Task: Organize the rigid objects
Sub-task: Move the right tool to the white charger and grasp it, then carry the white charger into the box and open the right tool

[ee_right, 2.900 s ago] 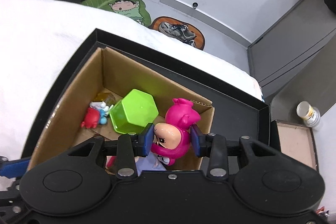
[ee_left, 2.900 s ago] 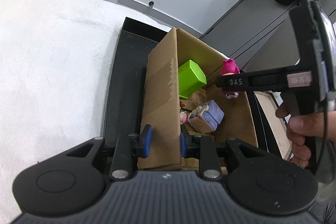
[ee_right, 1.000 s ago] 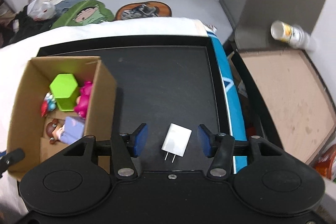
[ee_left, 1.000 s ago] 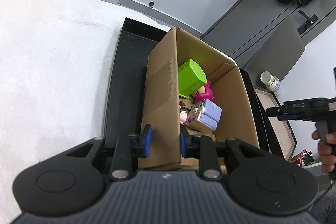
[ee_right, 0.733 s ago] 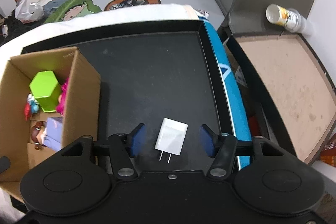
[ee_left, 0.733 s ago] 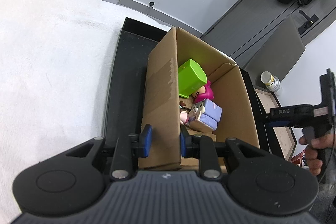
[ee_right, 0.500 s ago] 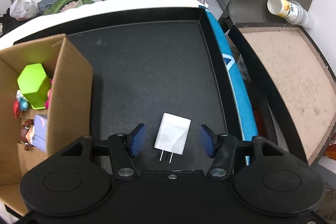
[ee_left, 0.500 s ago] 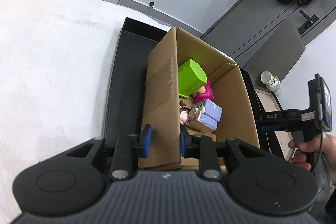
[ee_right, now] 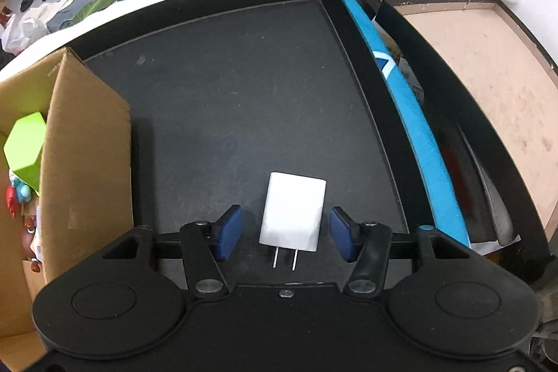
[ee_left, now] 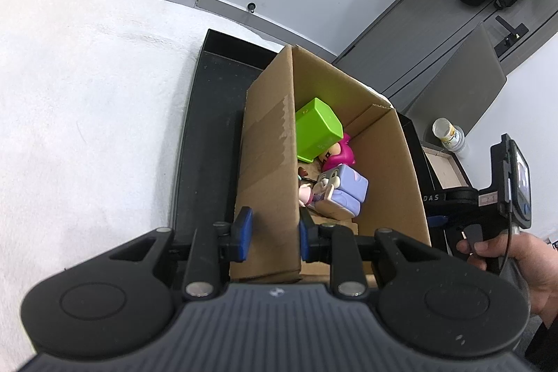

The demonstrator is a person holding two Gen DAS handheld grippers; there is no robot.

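Charger: a small white plastic plug charger with two metal prongs (ee_right: 293, 211) lay flat on the black tray (ee_right: 244, 86). Its prongs pointed back toward the camera.
Right gripper: the right gripper (ee_right: 285, 234) hung over the charger with its two blue pads (ee_right: 228, 232) spread apart. The charger sat between the pads. A small gap showed on each side, so the pads did not touch it.
Left gripper: the left gripper (ee_left: 273, 232) was pinching the near wall of the brown cardboard box (ee_left: 268, 162). One blue pad was outside the wall and the other was inside.
Box: the box stood on the left part of the tray, well apart from the charger.
Toys in the box: a bright green plastic block with six sides (ee_left: 315, 129), a pink toy figure (ee_left: 340, 156) and a pale purple toy cube with a face (ee_left: 343, 194) lay close together inside.
Only in the left view: a person's hand (ee_left: 516, 258) holding the right gripper's black handle, at the right edge. The white cloth (ee_left: 87, 110) beside the tray also showed well here. The charger did not show.
Only in the right view: the charger, the bare tray floor around it, a blue strip (ee_right: 401, 93) along the tray's right side, and a small red and blue toy (ee_right: 15, 194) in the box.
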